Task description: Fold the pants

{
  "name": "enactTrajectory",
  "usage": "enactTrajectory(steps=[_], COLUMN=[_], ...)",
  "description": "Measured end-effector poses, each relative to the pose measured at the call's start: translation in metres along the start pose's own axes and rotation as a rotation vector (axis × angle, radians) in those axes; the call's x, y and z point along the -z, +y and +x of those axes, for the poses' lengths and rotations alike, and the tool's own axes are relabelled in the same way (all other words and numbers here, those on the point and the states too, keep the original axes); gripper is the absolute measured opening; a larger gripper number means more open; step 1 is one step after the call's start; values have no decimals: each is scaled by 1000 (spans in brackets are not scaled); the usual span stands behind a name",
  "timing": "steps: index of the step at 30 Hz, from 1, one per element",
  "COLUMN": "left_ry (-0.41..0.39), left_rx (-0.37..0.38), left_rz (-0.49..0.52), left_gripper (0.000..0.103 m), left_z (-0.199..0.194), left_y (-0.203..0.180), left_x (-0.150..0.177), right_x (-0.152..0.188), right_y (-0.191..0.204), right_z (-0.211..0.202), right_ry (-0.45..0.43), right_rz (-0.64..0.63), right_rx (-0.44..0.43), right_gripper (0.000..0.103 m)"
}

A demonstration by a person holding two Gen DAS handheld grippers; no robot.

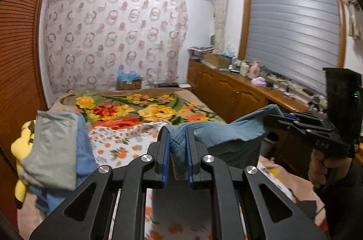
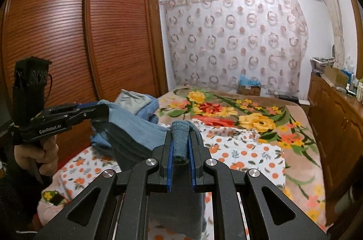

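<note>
The blue-grey pants (image 1: pixel 226 133) hang in the air above the bed, stretched between both grippers. My left gripper (image 1: pixel 178 138) is shut on one bunched end of the pants. My right gripper (image 2: pixel 180 140) is shut on the other bunched end (image 2: pixel 180 135). The pants (image 2: pixel 136 131) sag between the two and drop below the fingers. In the left wrist view the right gripper (image 1: pixel 272 119) shows at the right, clamped on the cloth. In the right wrist view the left gripper (image 2: pixel 99 110) shows at the left, also clamped on the cloth.
The bed (image 1: pixel 136 108) carries a flowered blanket and an orange-print sheet (image 2: pixel 238 149). A pile of grey and blue clothes (image 1: pixel 56 144) and a yellow plush (image 1: pixel 22 144) lie at its left edge. A wooden wardrobe (image 2: pixel 79 35) stands left, a cluttered wooden cabinet (image 1: pixel 238 90) right.
</note>
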State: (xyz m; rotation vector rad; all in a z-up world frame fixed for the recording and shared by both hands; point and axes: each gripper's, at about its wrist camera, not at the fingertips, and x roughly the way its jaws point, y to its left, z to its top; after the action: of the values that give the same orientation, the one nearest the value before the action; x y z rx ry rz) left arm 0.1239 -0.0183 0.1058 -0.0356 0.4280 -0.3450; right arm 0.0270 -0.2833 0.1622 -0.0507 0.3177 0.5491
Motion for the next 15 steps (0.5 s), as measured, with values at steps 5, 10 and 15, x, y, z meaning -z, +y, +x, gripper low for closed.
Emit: enactTrajectory(steps=[5, 10, 15], left_ry=[-10, -59, 29], left_rx=[-78, -117, -109], left_rz=[14, 43, 15], left_gripper=[13, 13, 13], left_z=[33, 43, 47], left_y=[17, 24, 38], left_x=[-41, -74, -37], right_x=[-39, -73, -44], right_y=[-8, -9, 9], right_z=[36, 56, 79], right_ry=[-24, -106, -40], right_rz=[-14, -25, -62], right_rx=[54, 94, 93], right_gripper=[11, 11, 11])
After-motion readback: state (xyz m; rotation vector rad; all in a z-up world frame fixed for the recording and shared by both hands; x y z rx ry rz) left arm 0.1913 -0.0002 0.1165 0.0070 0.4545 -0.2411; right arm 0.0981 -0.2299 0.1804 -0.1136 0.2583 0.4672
